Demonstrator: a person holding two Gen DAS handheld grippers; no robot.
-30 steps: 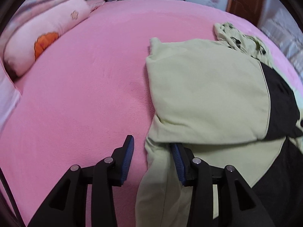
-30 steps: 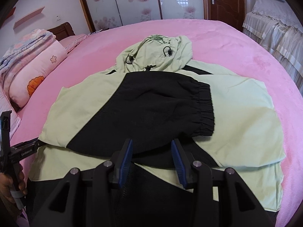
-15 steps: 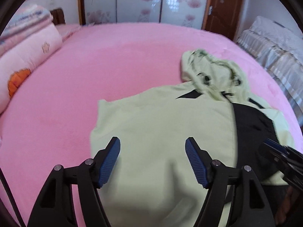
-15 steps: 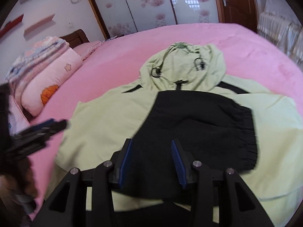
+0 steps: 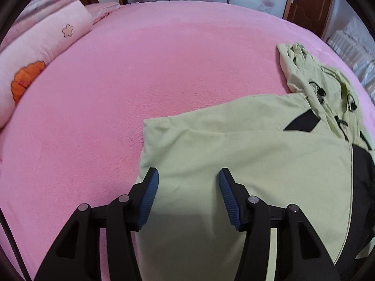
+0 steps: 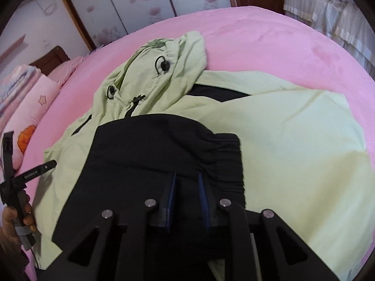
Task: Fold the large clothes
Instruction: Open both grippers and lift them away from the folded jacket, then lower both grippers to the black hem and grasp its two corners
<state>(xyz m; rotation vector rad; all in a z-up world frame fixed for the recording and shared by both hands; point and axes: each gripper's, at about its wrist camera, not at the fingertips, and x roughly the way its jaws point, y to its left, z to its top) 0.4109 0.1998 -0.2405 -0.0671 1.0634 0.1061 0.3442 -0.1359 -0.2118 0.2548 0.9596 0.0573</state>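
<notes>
- Hoodie (image 6: 293, 126), pale green w/ black panels, lies flat on pink bed (image 5: 164, 70), hood (image 6: 161, 75) at far end.
- Done so far, by the look of it: both sleeves folded in across body; black cuffed sleeve (image 6: 164, 154) on top.
- Left to do: fold body up lengthwise, deal w/ hood.
- Left claw (image 5: 188, 180) apart, just been narrowing; green cloth under it, nothing pinched.
- Right claw (image 6: 186, 185) nearly together, just been closing over the black sleeve; can't tell if cloth is caught btwn pads, black on black.
- Hidden: hem near edge cut off by claws; pillow (image 5: 42, 53) partly out of frame.
</notes>
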